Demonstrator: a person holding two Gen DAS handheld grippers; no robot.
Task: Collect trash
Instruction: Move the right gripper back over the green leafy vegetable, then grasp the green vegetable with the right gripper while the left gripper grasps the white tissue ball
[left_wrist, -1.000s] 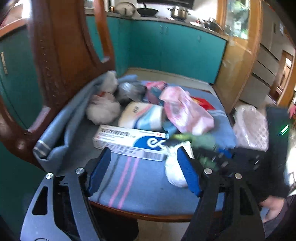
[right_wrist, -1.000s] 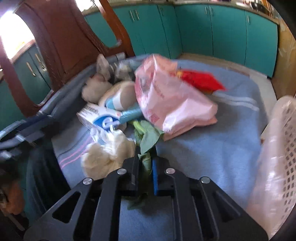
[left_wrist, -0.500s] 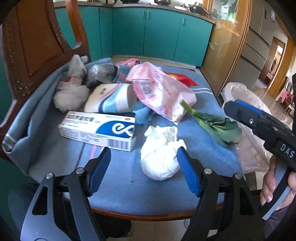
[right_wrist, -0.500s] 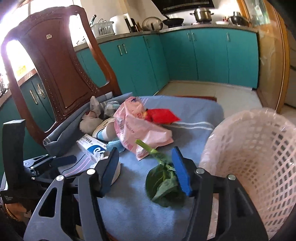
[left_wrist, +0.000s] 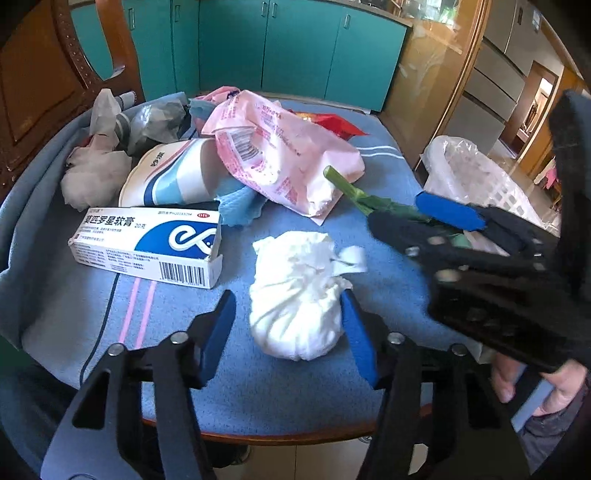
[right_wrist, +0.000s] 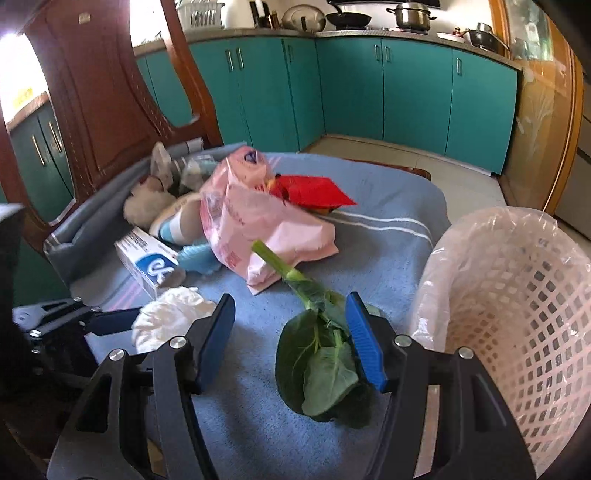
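Trash lies on a chair seat covered by a blue cloth (left_wrist: 295, 387). A white tissue wad (left_wrist: 295, 295) sits between the fingers of my left gripper (left_wrist: 288, 321). Its jaws are closing: the right pad touches the wad, the left pad stands a little off it. A green leaf with a stalk (right_wrist: 317, 354) lies on the cloth between the fingers of my open right gripper (right_wrist: 290, 328), against the right pad. The right gripper (left_wrist: 424, 221) also shows over the leaf stalk (left_wrist: 347, 184) in the left wrist view. A white basket (right_wrist: 517, 314) lined with a clear bag stands right of the seat.
Behind lie a pink plastic bag (left_wrist: 280, 155), an ointment box (left_wrist: 147, 243), a paper cup (left_wrist: 173, 181), a red wrapper (right_wrist: 314, 188), blue paper (left_wrist: 236, 206) and crumpled tissues (left_wrist: 92, 173). The wooden chair back (right_wrist: 103, 92) rises at the left. Teal cabinets (right_wrist: 406, 92) stand beyond.
My right gripper opened, let go of the leaf and drew back; the leaf now lies on the cloth. My left gripper came down around the white wad and its jaws narrowed.
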